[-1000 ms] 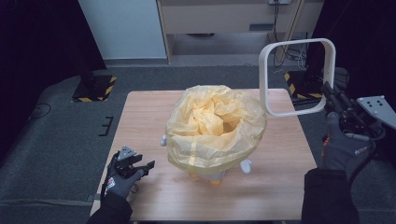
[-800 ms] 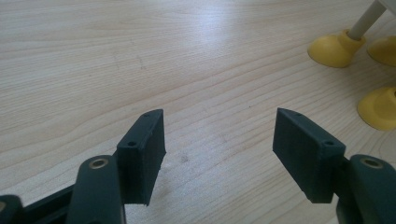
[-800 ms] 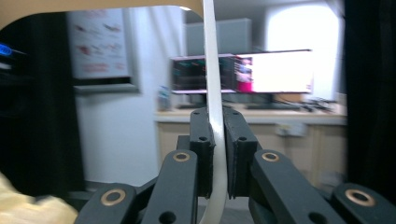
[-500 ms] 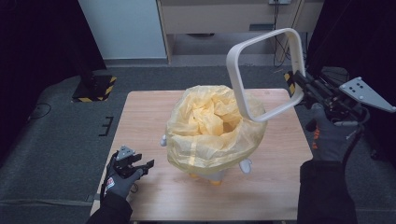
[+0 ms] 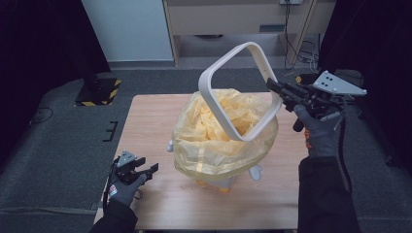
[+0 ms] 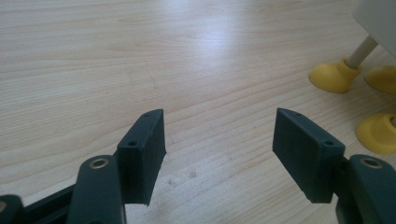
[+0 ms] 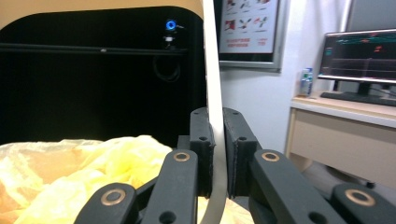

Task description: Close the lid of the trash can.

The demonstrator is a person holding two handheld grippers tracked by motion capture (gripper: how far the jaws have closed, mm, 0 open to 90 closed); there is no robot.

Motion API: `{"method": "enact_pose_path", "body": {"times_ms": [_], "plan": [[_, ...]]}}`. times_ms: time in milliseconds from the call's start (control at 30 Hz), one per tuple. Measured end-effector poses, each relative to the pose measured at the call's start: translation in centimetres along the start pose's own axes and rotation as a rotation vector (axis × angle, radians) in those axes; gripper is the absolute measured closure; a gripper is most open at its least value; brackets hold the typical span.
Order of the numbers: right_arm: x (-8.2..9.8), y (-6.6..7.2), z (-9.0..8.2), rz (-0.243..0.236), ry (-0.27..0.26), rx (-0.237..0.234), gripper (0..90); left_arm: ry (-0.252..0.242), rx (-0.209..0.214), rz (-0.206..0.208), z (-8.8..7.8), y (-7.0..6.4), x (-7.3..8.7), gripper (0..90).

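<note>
1. Wooden desk [image 5: 145, 121] across the middle of the high view, long side running left to right; near edge cut off at the bottom, a broad central stretch hidden under the bin.
2. White bin [image 5: 228, 180] near the desk's centre, lined with a yellow bag [image 5: 214, 145] billowing over the top and draped down the sides; bin walls almost wholly hidden, a small white part and yellow feet [image 6: 334, 75] peeking out below. Bin body cut off at the upper right corner of the left gripper view.
3. White square ring [image 5: 228, 104] with rounded corners, held in the air above the bag's mouth and tilted steeply: top edge up and away from the person, bottom edge low over the near right rim of the bag, open face turned toward the left of the high view. Bottom edge just at the bag; touching or clear, hard to tell. Seen edge-on as a thin upright white strip [image 7: 212, 70] in the right gripper view, rest of it cut off.
4. Right gripper [image 5: 272, 86] raised at the ring's right side, clamped tight on that edge, ring pinched between both pads.
5. Left gripper [image 5: 148, 171] low at the desk's near left corner, well apart from the bin, jaws spread wide with nothing between them, only bare wood beyond.
</note>
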State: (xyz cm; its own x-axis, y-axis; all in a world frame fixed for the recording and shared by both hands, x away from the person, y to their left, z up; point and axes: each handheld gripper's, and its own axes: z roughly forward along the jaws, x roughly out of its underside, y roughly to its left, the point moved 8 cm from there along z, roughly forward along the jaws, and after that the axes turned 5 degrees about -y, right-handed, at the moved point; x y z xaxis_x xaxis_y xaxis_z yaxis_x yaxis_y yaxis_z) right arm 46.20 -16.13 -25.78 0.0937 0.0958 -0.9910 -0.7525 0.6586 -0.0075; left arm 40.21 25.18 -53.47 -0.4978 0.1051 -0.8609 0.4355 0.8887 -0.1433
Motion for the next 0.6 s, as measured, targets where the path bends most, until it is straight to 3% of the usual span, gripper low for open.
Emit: {"method": "enact_pose_path", "body": {"times_ms": [67, 100, 267, 400, 600], "plan": [[0.5, 0.3, 0.5, 0.011, 0.016, -0.033, 83.9, -0.007, -0.002, -0.002, -0.1, 0.1, -0.1, 34.0], [1.0, 0.7, 0.9, 0.019, 0.028, -0.071, 83.9, -0.015, -0.005, -0.005, -0.2, 0.1, -0.2, 34.0], [1.5, 1.5, 1.2, 0.040, 0.043, -0.149, 84.0, -0.042, -0.009, -0.013, -0.4, 0.2, -0.6, 34.2], [2.0, 1.8, 1.3, 0.032, 0.066, -0.175, 84.1, -0.064, -0.016, -0.012, -0.7, 0.3, -1.0, 34.3], [2.7, 2.4, 1.8, -0.002, 0.109, -0.201, 84.2, -0.154, -0.044, -0.018, -1.7, 0.3, -2.8, 34.0]]}}
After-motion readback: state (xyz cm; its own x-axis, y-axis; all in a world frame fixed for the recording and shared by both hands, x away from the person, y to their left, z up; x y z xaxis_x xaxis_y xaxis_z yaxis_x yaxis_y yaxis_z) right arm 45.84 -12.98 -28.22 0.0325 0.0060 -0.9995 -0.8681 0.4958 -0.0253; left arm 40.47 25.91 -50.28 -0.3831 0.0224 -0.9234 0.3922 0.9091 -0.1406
